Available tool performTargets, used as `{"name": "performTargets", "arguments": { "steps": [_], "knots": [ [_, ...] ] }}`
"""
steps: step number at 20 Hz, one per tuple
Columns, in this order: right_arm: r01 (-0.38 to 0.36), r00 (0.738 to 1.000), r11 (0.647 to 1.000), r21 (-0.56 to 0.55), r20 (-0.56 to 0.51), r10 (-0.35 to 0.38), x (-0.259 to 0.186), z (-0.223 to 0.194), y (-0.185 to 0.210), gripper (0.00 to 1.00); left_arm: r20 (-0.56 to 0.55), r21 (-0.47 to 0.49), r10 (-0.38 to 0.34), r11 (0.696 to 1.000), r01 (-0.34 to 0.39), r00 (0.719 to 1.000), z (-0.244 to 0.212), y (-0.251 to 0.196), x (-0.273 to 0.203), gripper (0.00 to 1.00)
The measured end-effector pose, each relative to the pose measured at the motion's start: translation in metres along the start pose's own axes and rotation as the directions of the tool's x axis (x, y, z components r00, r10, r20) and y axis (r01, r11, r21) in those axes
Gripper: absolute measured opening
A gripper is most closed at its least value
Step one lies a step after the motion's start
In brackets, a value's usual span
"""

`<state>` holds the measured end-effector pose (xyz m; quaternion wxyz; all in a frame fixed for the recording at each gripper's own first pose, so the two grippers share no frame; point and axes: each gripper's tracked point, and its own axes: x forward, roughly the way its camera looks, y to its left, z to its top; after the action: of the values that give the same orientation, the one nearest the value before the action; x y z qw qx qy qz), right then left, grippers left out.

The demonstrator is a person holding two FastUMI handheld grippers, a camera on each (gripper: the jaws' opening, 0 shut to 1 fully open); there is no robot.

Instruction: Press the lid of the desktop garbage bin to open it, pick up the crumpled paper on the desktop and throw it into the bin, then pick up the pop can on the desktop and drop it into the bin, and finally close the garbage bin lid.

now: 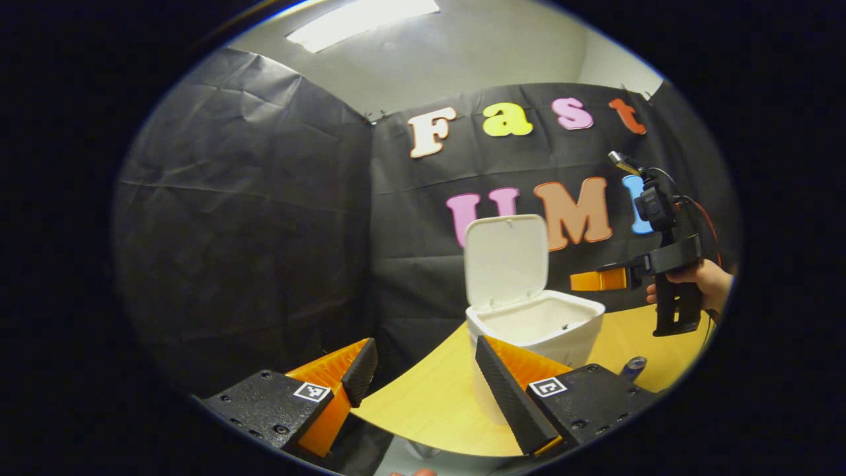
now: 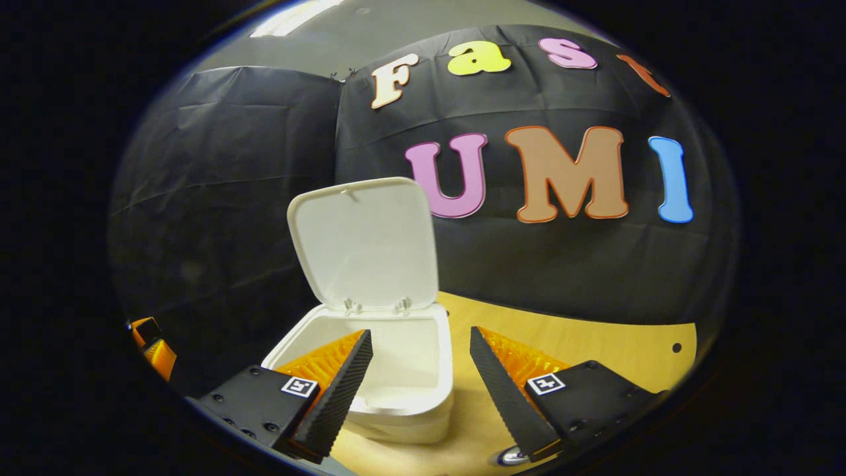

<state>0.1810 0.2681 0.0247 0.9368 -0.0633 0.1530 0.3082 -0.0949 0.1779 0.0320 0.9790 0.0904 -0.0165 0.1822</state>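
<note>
Both grippers (image 1: 423, 387) (image 2: 420, 390) gape empty above the open bin (image 2: 396, 396); probably next: grasping the can (image 1: 633, 367) near the desk's (image 1: 429, 403) edge.

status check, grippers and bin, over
Left hand-held gripper open, empty. Right hand-held gripper open, empty, above bin. Lid up. Pop can on desktop. Nothing blocking.

Booth walls: black cloth (image 1: 251, 218), creased, two panels meeting at a vertical corner seam left of centre; same cloth (image 2: 218, 165) in the right gripper view. Above it, pale grey ceiling (image 1: 462, 53) with one lit rectangular light panel (image 1: 360, 20). Counter (image 1: 429, 396) is light wood, curved front edge; small dark hole (image 2: 676, 347) near its far right side.
</note>
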Motion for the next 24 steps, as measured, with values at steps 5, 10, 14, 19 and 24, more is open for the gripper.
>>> {"name": "performTargets", "arguments": {
  "steps": [5, 10, 14, 19, 24],
  "knots": [
    [0.215, 0.975, 0.975, 0.051, 0.038, -0.217, -0.067, -0.003, -0.086, 0.99, 0.061, -0.040, -0.331, 0.942, 0.333, 0.942, 0.015, -0.123, 0.032, 0.93],
    [0.464, 0.883, 0.877, 0.125, 0.004, -0.468, -0.158, -0.031, -0.172, 0.99, 0.078, -0.070, -0.604, 0.790, 0.609, 0.793, 0.005, -0.242, 0.040, 0.93],
    [0.608, 0.789, 0.767, 0.204, -0.046, -0.613, -0.230, -0.059, -0.210, 0.99, 0.011, -0.145, -0.718, 0.688, 0.711, 0.696, -0.043, -0.310, 0.045, 0.93],
    [0.707, 0.694, 0.657, 0.262, -0.073, -0.717, -0.296, -0.084, -0.224, 0.98, -0.109, -0.131, -0.744, 0.668, 0.733, 0.659, -0.113, -0.353, 0.058, 0.94],
    [0.754, 0.644, 0.597, 0.275, -0.128, -0.754, -0.322, -0.106, -0.226, 0.98, -0.192, -0.169, -0.764, 0.644, 0.746, 0.616, -0.160, -0.382, 0.062, 0.94]
  ]
}}
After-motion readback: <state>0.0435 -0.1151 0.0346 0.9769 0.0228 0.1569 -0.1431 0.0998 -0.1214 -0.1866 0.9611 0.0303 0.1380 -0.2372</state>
